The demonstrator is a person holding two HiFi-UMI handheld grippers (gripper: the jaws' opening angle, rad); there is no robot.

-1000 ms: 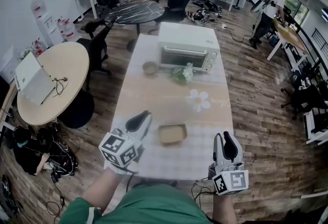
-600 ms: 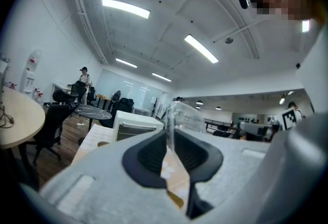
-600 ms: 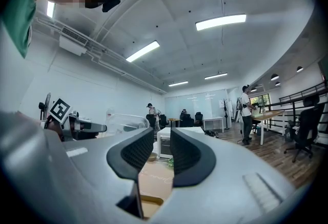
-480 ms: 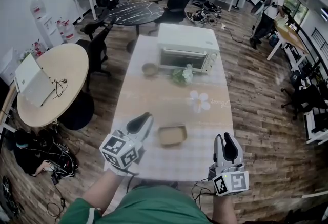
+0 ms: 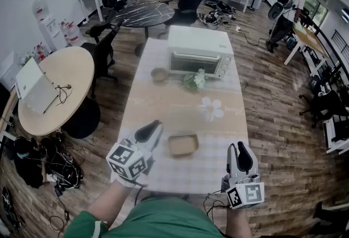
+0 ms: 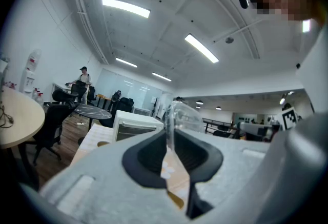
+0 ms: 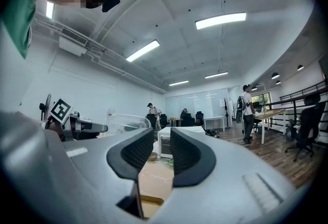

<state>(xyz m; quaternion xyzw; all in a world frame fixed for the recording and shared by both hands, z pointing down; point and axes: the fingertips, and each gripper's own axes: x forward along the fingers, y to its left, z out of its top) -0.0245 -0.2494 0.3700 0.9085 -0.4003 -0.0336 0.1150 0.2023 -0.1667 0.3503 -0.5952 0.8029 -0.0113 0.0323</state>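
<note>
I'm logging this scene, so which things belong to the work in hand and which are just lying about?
In hand: left gripper, shut on what looks like a clear plastic piece; right gripper, jaws apart; tan tray between them.
Lying about: toaster oven; small bowl; green sprig; white flower shape.

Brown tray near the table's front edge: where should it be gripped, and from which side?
Its right-hand wall, probably, from above. The brown tray lies flat and open-topped on the table; its low thin walls let one jaw go inside, one outside. The right tongs, jaws apart and empty, are on that side; the left tongs are shut on a clear plastic piece.
</note>
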